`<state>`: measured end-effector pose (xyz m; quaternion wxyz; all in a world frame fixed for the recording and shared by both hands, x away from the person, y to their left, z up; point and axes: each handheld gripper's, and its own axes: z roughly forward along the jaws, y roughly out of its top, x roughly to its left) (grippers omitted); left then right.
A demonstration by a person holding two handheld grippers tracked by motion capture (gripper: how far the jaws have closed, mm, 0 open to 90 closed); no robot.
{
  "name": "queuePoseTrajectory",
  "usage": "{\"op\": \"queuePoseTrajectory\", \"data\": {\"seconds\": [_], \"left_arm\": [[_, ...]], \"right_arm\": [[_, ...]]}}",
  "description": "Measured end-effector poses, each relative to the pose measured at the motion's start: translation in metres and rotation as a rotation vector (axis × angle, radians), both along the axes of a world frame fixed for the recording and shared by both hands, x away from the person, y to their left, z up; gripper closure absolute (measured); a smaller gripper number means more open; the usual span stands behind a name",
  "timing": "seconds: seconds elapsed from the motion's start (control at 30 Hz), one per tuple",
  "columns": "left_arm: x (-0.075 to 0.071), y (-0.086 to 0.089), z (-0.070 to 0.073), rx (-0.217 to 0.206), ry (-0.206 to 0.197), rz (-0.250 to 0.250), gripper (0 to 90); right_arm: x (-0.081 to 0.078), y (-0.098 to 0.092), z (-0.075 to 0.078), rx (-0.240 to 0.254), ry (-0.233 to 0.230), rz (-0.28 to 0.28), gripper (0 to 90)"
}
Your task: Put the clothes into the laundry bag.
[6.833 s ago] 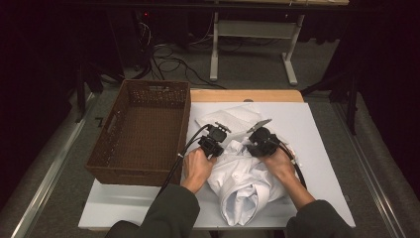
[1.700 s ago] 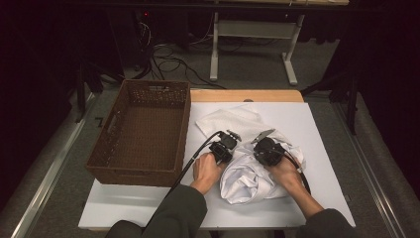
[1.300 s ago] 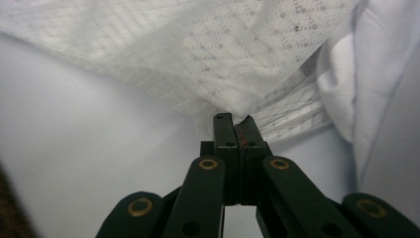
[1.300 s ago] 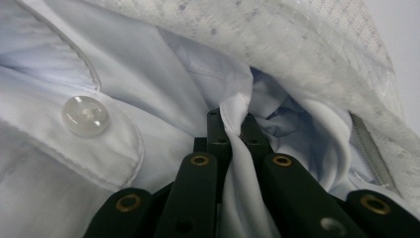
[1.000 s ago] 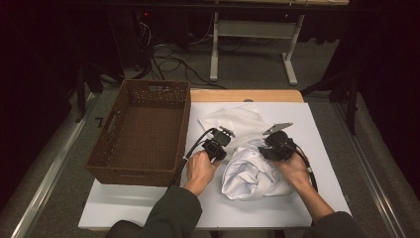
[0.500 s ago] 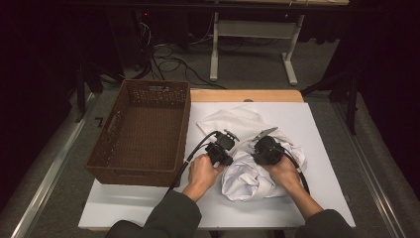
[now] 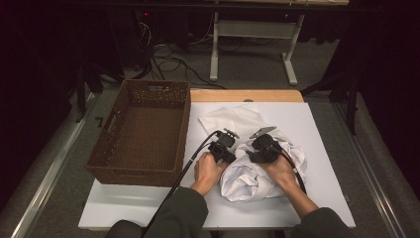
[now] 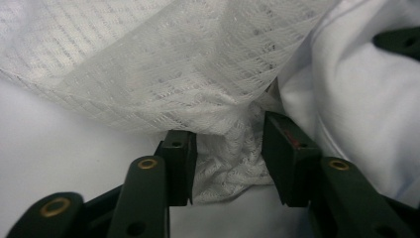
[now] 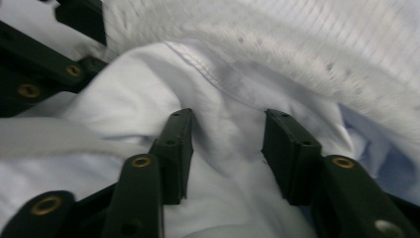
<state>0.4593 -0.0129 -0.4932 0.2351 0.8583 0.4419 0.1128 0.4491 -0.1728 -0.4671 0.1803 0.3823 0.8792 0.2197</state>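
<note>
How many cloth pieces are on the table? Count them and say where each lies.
2. A smooth white garment is bunched between the person's hands at the front; a white mesh cloth lies flat just behind it, toward the basket's far corner. More may be hidden underneath.

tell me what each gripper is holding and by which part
Left gripper: jaws just opening around a bunched fold of the mesh cloth. Right gripper: jaws opening astride a shirt fold. Neither clamps.

The white-topped table (image 7: 317,124) is seen from a fixed camera above the person's side, faced forward and down, while close looks along black jaws are given by the two gripper views, the crumpled white cloth bundle (image 7: 247,181) (image 8: 356,99) (image 9: 148,129) being shared by all three.
</note>
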Motion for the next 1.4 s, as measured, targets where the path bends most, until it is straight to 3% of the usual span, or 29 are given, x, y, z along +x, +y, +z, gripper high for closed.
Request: {"op": "queuePoseTrajectory", "data": {"seconds": [0.17,0.23,0.3,0.37,0.4,0.47,0.7,0.83,0.93,1.03,1.1,1.17,1.3,1.4], "left_arm": [[0.000,-0.004,-0.001,0.018,-0.008,-0.007,55.5],[0.000,-0.005,0.000,0.016,-0.006,-0.023,59.3],[-0.001,-0.009,0.000,0.005,-0.004,-0.030,67.9],[-0.002,-0.012,0.002,0.043,0.000,-0.078,81.8],[-0.002,-0.012,0.002,0.048,-0.007,-0.069,87.3],[-0.002,-0.011,0.003,0.041,0.001,-0.068,89.2],[-0.013,0.010,0.024,0.001,-0.045,-0.034,89.8],[-0.019,0.019,0.034,-0.014,-0.058,-0.019,89.9],[-0.018,0.021,0.036,-0.017,-0.057,-0.004,89.9],[-0.013,0.020,0.029,-0.014,-0.028,0.018,88.7],[-0.014,0.018,0.028,0.001,-0.033,0.020,81.9],[-0.021,0.018,0.035,-0.022,-0.042,-0.001,75.0],[-0.032,0.019,0.049,-0.021,-0.041,-0.050,68.1],[-0.029,0.016,0.047,-0.025,-0.009,-0.070,67.1]], "right_arm": [[0.008,0.001,-0.015,-0.001,0.100,-0.011,50.9],[0.008,0.006,-0.020,-0.033,0.102,0.002,54.5],[0.009,0.007,-0.019,-0.053,0.094,0.022,62.3],[0.007,0.007,-0.018,-0.096,0.082,0.043,80.9],[0.006,0.007,-0.019,-0.089,0.081,0.055,86.0],[0.003,0.010,-0.018,-0.121,0.060,0.071,88.8],[-0.004,-0.003,-0.003,-0.129,0.010,0.041,89.7],[0.002,-0.022,0.003,-0.091,0.006,-0.025,89.8],[0.009,-0.033,-0.001,-0.067,0.022,-0.069,89.7],[0.008,-0.027,-0.005,-0.100,0.024,-0.045,89.3],[0.004,-0.019,-0.007,-0.124,0.021,-0.008,89.2],[0.000,-0.015,-0.010,-0.134,0.017,0.012,89.1],[0.001,-0.019,-0.014,-0.082,0.037,0.011,89.1],[0.000,-0.019,-0.015,-0.075,0.031,0.016,89.1]]}}
